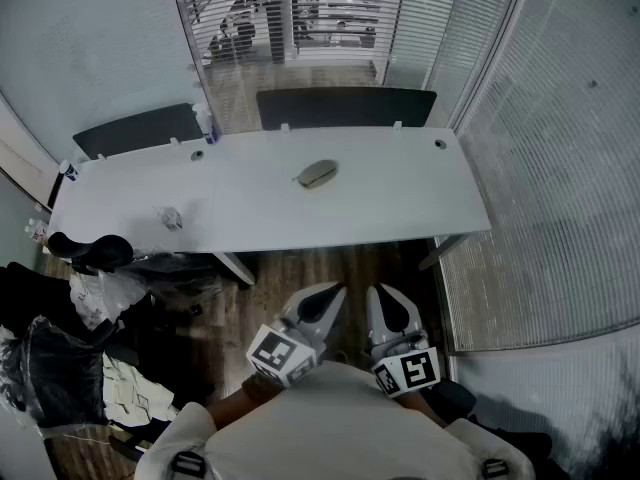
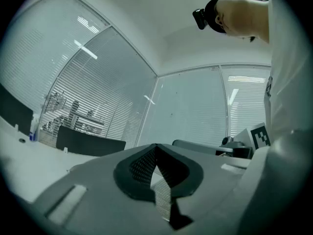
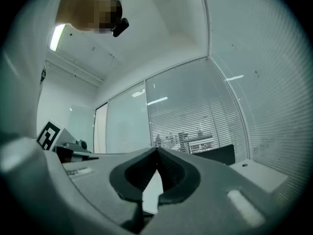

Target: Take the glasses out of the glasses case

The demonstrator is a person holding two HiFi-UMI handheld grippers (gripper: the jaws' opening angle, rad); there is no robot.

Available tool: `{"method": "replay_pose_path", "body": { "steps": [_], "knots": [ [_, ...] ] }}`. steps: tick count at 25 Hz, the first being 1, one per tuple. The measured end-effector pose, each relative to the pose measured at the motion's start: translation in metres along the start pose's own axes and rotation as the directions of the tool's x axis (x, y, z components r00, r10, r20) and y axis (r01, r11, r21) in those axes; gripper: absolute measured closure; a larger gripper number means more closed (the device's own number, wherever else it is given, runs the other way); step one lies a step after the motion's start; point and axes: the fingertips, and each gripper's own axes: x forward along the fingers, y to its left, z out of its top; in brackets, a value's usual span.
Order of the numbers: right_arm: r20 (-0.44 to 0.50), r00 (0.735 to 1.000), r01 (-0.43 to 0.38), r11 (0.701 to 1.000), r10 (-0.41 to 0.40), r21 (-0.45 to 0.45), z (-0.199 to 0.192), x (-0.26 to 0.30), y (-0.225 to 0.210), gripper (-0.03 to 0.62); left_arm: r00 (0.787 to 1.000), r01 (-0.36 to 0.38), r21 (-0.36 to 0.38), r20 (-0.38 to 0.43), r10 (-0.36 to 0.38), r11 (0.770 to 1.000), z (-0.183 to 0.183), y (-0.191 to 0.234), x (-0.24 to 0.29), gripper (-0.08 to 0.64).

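A grey-brown oval glasses case (image 1: 317, 174) lies closed near the middle of the long white table (image 1: 400, 203). Both grippers are held close to the person's body, well short of the table's near edge. The left gripper (image 1: 328, 298) is shut with nothing in it, its tips meeting at the top in its own view (image 2: 155, 147). The right gripper (image 1: 383, 298) is also shut and empty, jaws level and side by side with the left (image 3: 157, 152). No glasses are visible.
A crumpled clear wrapper (image 1: 169, 217) lies on the table's left part, a bottle (image 1: 206, 123) at its far edge. Two dark chairs (image 1: 345, 107) stand behind the table. A chair (image 1: 90, 251) and bags (image 1: 50, 368) crowd the floor at left. Glass walls with blinds surround the room.
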Motion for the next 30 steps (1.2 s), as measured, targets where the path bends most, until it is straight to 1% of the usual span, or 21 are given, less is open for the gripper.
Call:
{"method": "replay_pose_path", "body": {
  "steps": [4,12,17,26,30],
  "knots": [
    [-0.003,1.0,0.0,1.0,0.0,0.002,-0.001,-0.001,0.001,0.592,1.0,0.001,-0.015,-0.004,-0.001,1.0,0.003,-0.002,0.0,0.557],
    [-0.018,1.0,-0.002,1.0,0.002,0.007,-0.004,-0.002,0.0,0.592,1.0,0.009,-0.015,-0.008,-0.009,1.0,-0.003,-0.002,0.0,0.557],
    [0.04,0.999,-0.021,0.998,0.018,0.067,0.006,-0.007,-0.004,0.591,1.0,0.005,-0.009,-0.008,-0.005,1.0,0.002,-0.005,0.002,0.557],
    [0.055,0.998,-0.021,0.997,0.017,0.07,0.011,-0.013,-0.013,0.591,1.0,0.006,-0.007,-0.017,-0.006,1.0,-0.003,-0.014,0.007,0.557],
    [0.043,0.999,-0.017,0.997,0.014,0.072,0.011,-0.019,-0.021,0.591,1.0,0.003,-0.012,-0.014,-0.003,1.0,-0.002,-0.022,0.014,0.557]
  ]
}}
